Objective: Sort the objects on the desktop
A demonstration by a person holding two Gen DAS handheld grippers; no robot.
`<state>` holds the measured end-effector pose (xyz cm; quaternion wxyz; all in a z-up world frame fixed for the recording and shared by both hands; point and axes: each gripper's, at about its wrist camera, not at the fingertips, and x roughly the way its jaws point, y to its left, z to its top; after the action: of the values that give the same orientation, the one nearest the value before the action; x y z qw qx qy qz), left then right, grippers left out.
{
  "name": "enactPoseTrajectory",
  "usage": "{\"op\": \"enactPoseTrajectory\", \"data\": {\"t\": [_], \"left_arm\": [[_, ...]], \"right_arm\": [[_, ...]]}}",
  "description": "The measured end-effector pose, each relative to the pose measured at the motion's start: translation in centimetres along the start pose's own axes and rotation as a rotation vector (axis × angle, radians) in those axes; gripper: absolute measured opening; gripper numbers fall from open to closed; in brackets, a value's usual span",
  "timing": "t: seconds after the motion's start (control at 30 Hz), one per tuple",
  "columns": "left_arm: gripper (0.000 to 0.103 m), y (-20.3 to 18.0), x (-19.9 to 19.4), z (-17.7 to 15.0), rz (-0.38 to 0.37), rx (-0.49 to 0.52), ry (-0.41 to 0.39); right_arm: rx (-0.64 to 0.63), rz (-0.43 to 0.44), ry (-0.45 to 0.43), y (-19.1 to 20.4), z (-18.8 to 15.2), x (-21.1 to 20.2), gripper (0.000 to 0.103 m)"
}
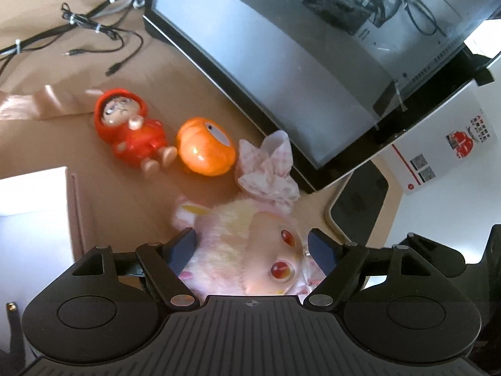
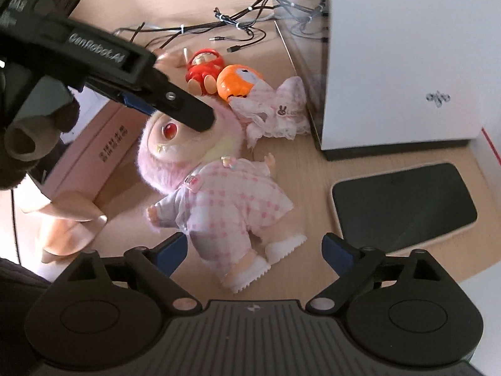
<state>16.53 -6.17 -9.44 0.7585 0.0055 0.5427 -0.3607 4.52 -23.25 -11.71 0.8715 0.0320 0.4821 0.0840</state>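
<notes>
On the wooden desk (image 2: 300,169) a pink plush doll (image 2: 219,188) in a pink checked outfit lies on its back, head toward the far left, feet toward the near edge. The left gripper (image 1: 252,246) has its fingers (image 1: 183,247) spread to either side of the doll's furry head; whether the pads actually press the fur cannot be told. The right gripper (image 2: 255,247) hangs over the doll's legs with its fingers (image 2: 336,246) wide apart, holding nothing.

Just beyond the head lie a red hooded figurine (image 1: 131,128) and an orange round figurine (image 1: 205,147), touching each other, with a pink frilly cloth piece (image 1: 271,169) just right of the orange one. A cardboard box (image 2: 94,156) stands left of the doll; its contents cannot be seen. A large white and glass case (image 2: 391,62) stands to the far right, a black pad (image 2: 404,203) near it, and loose cables (image 2: 238,28) lie at the far side.
</notes>
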Motion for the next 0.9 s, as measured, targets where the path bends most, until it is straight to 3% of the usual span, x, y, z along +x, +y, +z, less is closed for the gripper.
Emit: {"op": "enactPoseTrajectory", "data": {"t": [0.5, 0.9], "left_arm": [[0.079, 0.1, 0.4, -0.5, 0.022, 0.024, 0.013], [0.079, -0.4, -3.0, -1.2, 0.001, 0.021, -0.074]], "right_arm": [[-0.1, -0.025, -0.035, 1.2, 0.0, -0.4, 0.087], [-0.151, -0.061, -0.084, 2.6, 0.8, -2.4, 0.087]]}}
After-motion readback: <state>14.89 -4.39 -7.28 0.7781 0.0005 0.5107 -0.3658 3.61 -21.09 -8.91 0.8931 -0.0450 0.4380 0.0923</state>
